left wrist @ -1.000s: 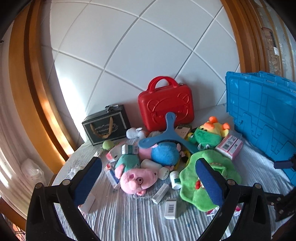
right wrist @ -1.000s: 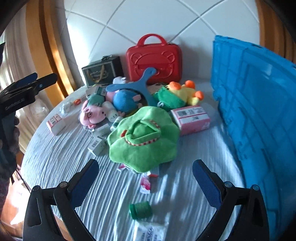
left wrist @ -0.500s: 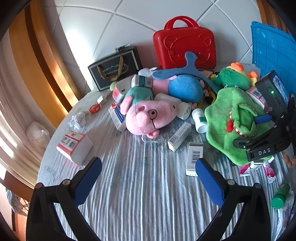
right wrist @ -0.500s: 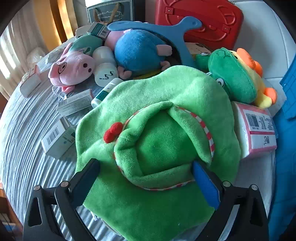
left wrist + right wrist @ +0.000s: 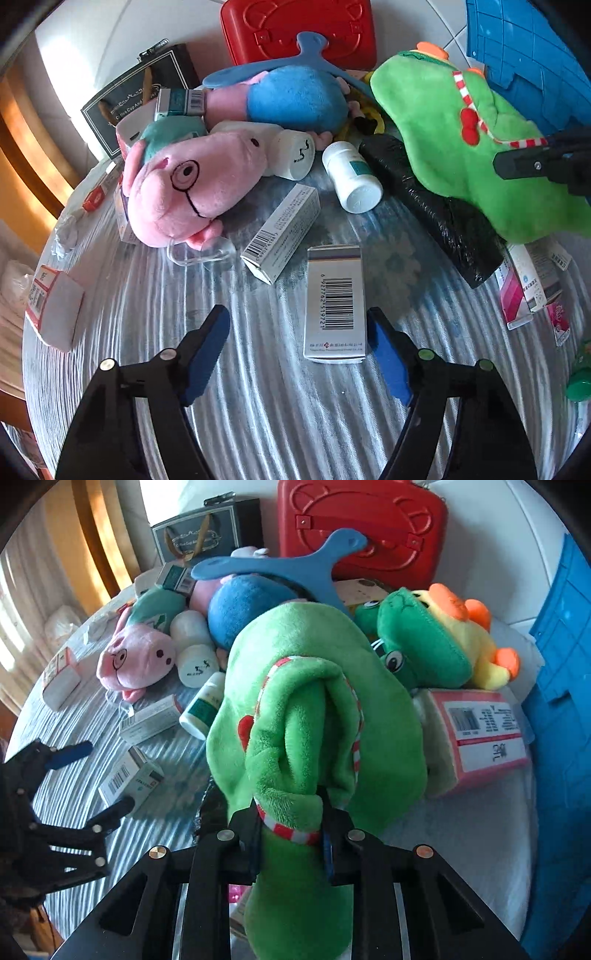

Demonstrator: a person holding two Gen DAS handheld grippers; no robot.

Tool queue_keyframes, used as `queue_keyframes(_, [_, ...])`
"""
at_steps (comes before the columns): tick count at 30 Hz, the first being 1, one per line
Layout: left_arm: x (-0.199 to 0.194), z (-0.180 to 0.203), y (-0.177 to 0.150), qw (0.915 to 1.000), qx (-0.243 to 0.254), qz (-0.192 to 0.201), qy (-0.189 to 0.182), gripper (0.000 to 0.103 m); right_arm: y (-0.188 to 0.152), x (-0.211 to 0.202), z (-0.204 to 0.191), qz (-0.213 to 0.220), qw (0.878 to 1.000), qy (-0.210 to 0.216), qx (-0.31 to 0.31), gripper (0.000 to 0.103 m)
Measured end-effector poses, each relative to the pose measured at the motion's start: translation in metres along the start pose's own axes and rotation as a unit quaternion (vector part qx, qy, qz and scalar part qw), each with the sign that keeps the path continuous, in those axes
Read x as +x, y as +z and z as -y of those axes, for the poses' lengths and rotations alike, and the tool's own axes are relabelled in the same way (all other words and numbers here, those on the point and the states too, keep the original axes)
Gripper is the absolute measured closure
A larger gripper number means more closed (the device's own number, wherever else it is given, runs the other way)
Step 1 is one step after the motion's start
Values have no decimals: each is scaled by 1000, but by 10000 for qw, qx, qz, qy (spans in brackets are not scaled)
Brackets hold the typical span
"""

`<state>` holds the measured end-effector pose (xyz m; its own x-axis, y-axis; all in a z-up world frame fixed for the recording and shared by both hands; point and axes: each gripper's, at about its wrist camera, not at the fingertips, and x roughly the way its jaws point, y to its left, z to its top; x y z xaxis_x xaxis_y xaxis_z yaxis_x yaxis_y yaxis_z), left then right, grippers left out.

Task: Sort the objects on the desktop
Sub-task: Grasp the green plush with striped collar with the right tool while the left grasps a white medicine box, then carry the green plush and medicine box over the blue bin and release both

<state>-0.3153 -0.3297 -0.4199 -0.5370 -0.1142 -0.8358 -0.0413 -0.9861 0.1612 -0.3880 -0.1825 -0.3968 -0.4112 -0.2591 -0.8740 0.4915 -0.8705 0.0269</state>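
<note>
right wrist view first: the right gripper (image 5: 291, 843) is now clamped on the green plush (image 5: 314, 716), pinching a fold by its red-and-white striped trim. half a second back its fingers were only straddling the plush as it lay flat, so the grab is done and the toy has bunched up and started to lift. in the left wrist view its far end is raised off the table and a black wrapped package (image 5: 439, 199) that was hidden under it now shows. my guess is the plush goes next into the blue crate (image 5: 565, 701) at 3 o'clock.

the left gripper (image 5: 299, 343) has its fingers apart and has dropped in low over a white barcode box (image 5: 336, 302), which sits between the pads, close against the right one (looks like the next pick, not gripped yet).

around them: a second long box (image 5: 282, 232) at 12 o'clock of that one, a white pill bottle (image 5: 352, 177) at 1, the pink pig plush (image 5: 184, 181) at 11. a frog-duck plush (image 5: 436, 646) and a pink-edged box (image 5: 480, 734) press against the green toy's right side and might get dragged along on the lift.
</note>
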Motion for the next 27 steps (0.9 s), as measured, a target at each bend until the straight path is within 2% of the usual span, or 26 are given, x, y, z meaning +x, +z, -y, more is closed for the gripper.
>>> queue_keyframes(3, [7,3,3,9998,83,32,-151,55,2,-8,3,88,9999,52,77,80])
queue_keyframes(4, [8,4,4,9997,99,15,-206,67,3,-9,2,111,9999,30,63,80])
queue_keyframes(5, [6,5,4,9995,129,12,-275,74,4,-11,1,129,9999,31,73,81])
queue_keyframes(7, [1,10,3,9995,252,65,-166,74,4,-15,3,185,9998,14,111,82])
queue_keyframes(12, [-33,11,7,9986,304,379,-184,74,2,-35,8,360,9991,4,231,84])
queue_keyframes(19, [-113,16,37,9900,609,1266,-115,74,1,-95,5,853,9958,-59,323,84])
queue_keyframes(23, [-164,19,64,9801,743,1823,-253,74,0,-154,3,1330,9903,-193,363,84])
queue_keyframes(27, [-221,38,95,9635,917,2451,-557,74,-4,-235,10,1956,9783,-345,581,84])
